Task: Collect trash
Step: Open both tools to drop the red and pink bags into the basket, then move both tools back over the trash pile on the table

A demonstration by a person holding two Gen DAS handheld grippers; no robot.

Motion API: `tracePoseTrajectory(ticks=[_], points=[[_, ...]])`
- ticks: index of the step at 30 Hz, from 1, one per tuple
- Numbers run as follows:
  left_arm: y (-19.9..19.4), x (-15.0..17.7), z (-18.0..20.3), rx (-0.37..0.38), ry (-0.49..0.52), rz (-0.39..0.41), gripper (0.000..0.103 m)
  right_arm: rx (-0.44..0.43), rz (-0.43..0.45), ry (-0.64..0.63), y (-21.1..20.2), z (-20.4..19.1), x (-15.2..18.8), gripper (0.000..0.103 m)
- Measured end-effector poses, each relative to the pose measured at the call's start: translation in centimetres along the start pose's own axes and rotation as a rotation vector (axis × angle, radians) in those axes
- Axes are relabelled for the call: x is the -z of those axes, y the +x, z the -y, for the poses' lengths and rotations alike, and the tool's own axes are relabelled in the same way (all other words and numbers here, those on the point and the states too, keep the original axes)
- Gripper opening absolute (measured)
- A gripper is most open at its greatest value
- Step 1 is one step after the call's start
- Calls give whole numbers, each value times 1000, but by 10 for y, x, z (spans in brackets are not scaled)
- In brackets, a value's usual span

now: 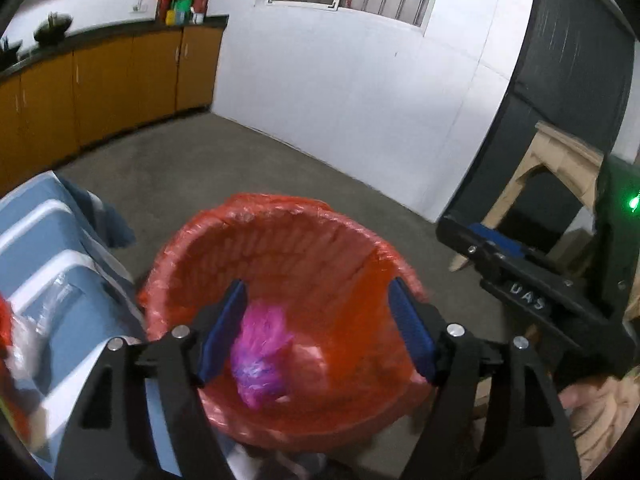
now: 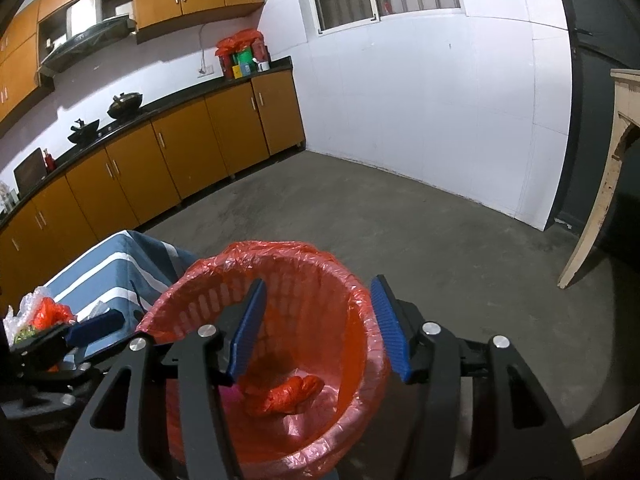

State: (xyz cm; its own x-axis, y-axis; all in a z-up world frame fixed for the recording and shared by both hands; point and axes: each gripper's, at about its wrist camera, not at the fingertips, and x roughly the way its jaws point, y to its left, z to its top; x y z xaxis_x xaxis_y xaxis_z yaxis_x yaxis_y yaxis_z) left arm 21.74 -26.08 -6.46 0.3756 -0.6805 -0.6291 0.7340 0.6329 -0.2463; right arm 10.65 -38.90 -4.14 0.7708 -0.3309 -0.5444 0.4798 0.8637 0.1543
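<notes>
place: home kitchen | signs: wooden cabinets, woks (countertop), range hood

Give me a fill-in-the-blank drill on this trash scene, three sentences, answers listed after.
1. The basket is lined with a ____ plastic bag.
2. The crumpled pink wad between the left tongs lies ____ the basket, untouched by their pads.
3. The cloth beside the basket is blue with ____ stripes.

Missing words: red; inside; white

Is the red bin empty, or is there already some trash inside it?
Not empty. The bin holds a crumpled red bag at its bottom, and the left view shows a pink wad inside too.
</notes>
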Motion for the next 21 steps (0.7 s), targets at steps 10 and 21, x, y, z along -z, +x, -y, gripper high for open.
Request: tracePoseTrajectory(ticks=[10,21], points=[[-31,-1,-19,-93,-49,79,77,-2,15,-12,-8,-3,-3,55],[-154,30,-93,-475,-196,239,85,-114,8,-122,-17,-71,0,55]])
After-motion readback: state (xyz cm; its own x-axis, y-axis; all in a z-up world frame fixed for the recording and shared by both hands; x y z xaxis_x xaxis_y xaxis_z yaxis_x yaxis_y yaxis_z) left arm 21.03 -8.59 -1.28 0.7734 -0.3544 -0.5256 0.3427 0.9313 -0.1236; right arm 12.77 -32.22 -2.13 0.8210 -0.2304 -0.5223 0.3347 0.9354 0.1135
